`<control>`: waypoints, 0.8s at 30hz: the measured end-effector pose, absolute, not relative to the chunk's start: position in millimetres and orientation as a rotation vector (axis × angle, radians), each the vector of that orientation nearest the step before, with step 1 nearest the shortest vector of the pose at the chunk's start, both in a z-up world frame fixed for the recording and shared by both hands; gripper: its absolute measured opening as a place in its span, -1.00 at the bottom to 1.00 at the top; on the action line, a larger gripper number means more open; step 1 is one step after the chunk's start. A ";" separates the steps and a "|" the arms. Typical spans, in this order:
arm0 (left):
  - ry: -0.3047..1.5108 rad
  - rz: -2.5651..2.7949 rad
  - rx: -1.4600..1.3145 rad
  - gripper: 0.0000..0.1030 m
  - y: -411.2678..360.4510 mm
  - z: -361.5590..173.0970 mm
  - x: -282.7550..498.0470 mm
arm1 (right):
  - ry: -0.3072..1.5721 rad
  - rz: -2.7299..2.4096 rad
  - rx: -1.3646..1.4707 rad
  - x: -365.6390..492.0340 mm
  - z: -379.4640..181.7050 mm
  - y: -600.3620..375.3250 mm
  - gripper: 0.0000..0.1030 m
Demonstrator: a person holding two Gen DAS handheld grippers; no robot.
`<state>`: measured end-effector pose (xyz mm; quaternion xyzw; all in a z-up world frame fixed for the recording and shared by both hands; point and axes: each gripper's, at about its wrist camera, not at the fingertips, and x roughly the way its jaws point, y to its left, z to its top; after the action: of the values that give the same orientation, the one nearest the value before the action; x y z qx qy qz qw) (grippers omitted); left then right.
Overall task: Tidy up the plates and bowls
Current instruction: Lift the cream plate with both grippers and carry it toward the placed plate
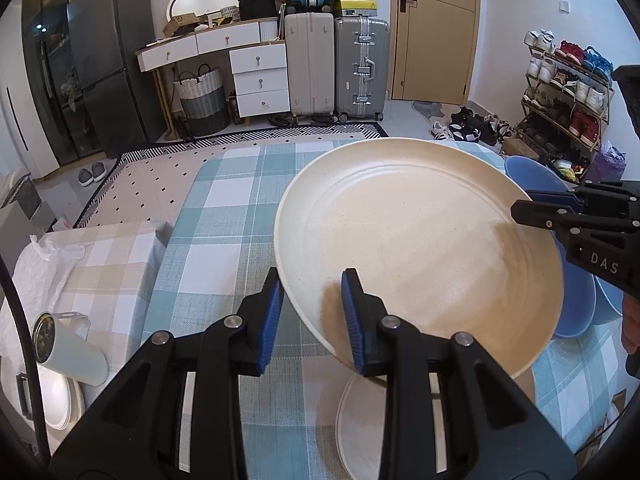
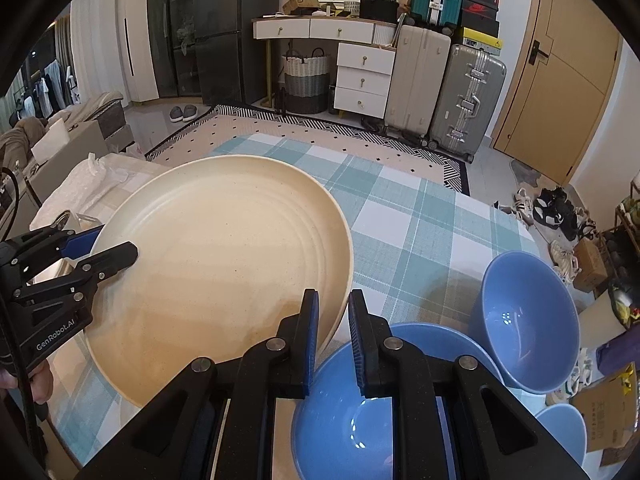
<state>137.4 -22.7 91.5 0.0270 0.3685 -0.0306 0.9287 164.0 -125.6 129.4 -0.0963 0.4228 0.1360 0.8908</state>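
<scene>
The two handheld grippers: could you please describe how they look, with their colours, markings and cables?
Both the left gripper and the right gripper are matte black plastic linkages with silver pivot pins and ribbed blue pads on the fingers. The left body reads "GenRobot.AI", the right "DAS". A black cable trails beside the left one.

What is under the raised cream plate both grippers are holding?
Beneath the cream plate, another cream plate lies on the checked tablecloth, partly hidden; blue bowls sit under its far edge. The rest is covered.

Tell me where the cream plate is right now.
The cream plate is held above the checked tablecloth between both claws, left of the blue bowls.
</scene>
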 end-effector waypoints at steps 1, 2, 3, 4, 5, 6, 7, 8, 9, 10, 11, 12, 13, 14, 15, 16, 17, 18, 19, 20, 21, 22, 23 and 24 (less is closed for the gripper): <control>0.752 -0.063 0.056 -0.51 -23.3 93.7 133.3 | 0.874 0.283 -0.199 160.1 131.7 -125.5 -0.70; 0.749 -0.062 0.056 -0.51 -23.9 95.9 129.6 | 0.872 0.282 -0.200 157.6 133.2 -125.5 -0.70; 0.747 -0.062 0.056 -0.50 -24.3 97.8 126.2 | 0.868 0.282 -0.200 154.0 135.4 -125.1 -0.70; 0.744 -0.063 0.055 -0.50 -24.2 99.5 124.2 | 0.866 0.283 -0.200 152.4 136.9 -125.4 -0.70; 0.741 -0.064 0.055 -0.50 -24.9 102.0 119.2 | 0.861 0.282 -0.199 149.0 138.4 -125.6 -0.70; 0.738 -0.064 0.055 -0.50 -25.0 104.1 115.7 | 0.859 0.282 -0.199 146.5 139.7 -125.5 -0.70; 0.736 -0.064 0.056 -0.50 -25.5 106.2 111.7 | 0.856 0.283 -0.198 143.9 140.9 -125.4 -0.70; 0.734 -0.064 0.056 -0.50 -25.2 107.7 110.0 | 0.854 0.284 -0.198 140.5 142.4 -125.3 -0.70; 0.732 -0.065 0.056 -0.50 -25.7 109.4 106.5 | 0.850 0.283 -0.197 138.0 143.8 -125.3 -0.70; 0.730 -0.065 0.056 -0.50 -26.3 110.6 104.0 | 0.848 0.283 -0.197 135.6 145.3 -125.1 -0.70; 0.729 -0.065 0.058 -0.50 -27.2 110.7 105.1 | 0.846 0.283 -0.196 133.0 146.4 -125.0 -0.70; 0.727 -0.065 0.059 -0.50 -28.3 111.9 102.8 | 0.844 0.282 -0.196 130.8 147.4 -125.0 -0.70; 0.725 -0.066 0.060 -0.50 -28.8 112.2 102.5 | 0.843 0.282 -0.196 129.7 147.6 -125.4 -0.70; 0.724 -0.067 0.061 -0.50 -29.7 113.4 99.8 | 0.841 0.281 -0.196 127.5 148.4 -125.7 -0.70; 0.722 -0.069 0.061 -0.50 -30.7 114.0 98.5 | 0.838 0.280 -0.194 124.9 149.3 -126.1 -0.70; 0.721 -0.070 0.062 -0.50 -31.4 114.9 96.3 | 0.836 0.279 -0.192 122.1 150.2 -126.6 -0.70; 0.720 -0.070 0.064 -0.50 -31.8 115.6 94.9 | 0.835 0.279 -0.190 121.8 149.9 -127.6 -0.70; 0.719 -0.070 0.066 -0.50 -32.5 116.0 93.4 | 0.834 0.279 -0.188 120.6 149.8 -128.9 -0.70; 0.718 -0.071 0.066 -0.50 -33.8 117.2 89.7 | 0.832 0.279 -0.187 118.4 150.3 -129.3 -0.70; 0.717 -0.072 0.065 -0.50 -32.0 116.6 91.0 | 0.829 0.279 -0.187 115.7 151.1 -129.6 -0.69; 0.716 -0.074 0.065 -0.50 -32.0 117.2 89.1 | 0.826 0.279 -0.188 113.0 152.0 -129.8 -0.69; 0.715 -0.075 0.064 -0.50 -32.6 118.1 86.1 | 0.824 0.279 -0.187 111.3 153.0 -130.2 -0.69; 0.714 -0.075 0.065 -0.50 -32.7 118.4 84.7 | 0.821 0.280 -0.186 108.8 153.8 -130.4 -0.69; 0.711 -0.076 0.065 -0.50 -33.2 119.8 80.7 | 0.819 0.281 -0.185 106.3 154.5 -130.6 -0.69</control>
<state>80.7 -33.2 119.8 0.0320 0.3478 -0.0370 0.9363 106.3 -130.6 154.5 -0.0894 0.3962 0.1358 0.9037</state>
